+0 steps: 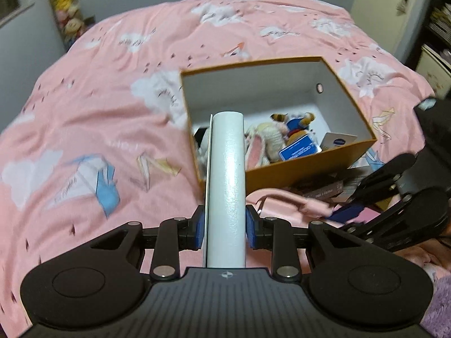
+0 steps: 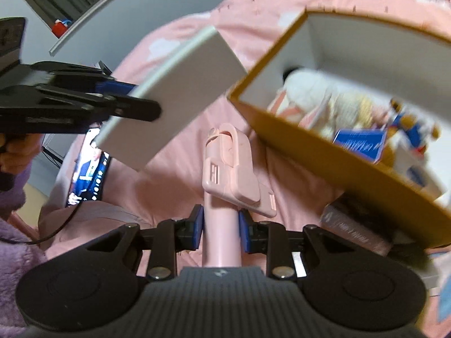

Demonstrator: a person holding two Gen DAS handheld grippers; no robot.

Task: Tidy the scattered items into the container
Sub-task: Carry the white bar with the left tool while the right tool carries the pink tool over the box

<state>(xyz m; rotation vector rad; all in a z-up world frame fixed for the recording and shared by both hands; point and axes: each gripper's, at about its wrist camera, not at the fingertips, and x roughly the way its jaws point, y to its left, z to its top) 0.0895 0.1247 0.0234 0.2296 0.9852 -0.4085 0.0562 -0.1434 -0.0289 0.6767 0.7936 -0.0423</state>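
Observation:
An orange box (image 1: 310, 166) with white inner walls stands open on the pink bedspread (image 1: 112, 98). It holds a plush rabbit (image 1: 262, 140), a duck plush, a blue packet (image 1: 298, 149) and a white card. My left gripper (image 1: 225, 225) is shut on a flat white box (image 1: 227, 169), edge-on and raised before the orange box's near left corner. From the right wrist view, the white box (image 2: 174, 95) hangs tilted in the left gripper (image 2: 132, 98). My right gripper (image 2: 220, 225) is shut on the stem of a pink folding gadget (image 2: 228, 163), just short of the orange box (image 2: 324, 155).
A phone (image 2: 87, 169) with a lit screen lies at the left on the bed, a cable beside it. A pinkish book (image 2: 352, 231) sits under the orange box's near wall. A purple fleece sleeve (image 2: 11, 225) is at the lower left. Shelves (image 1: 439, 28) stand at the right.

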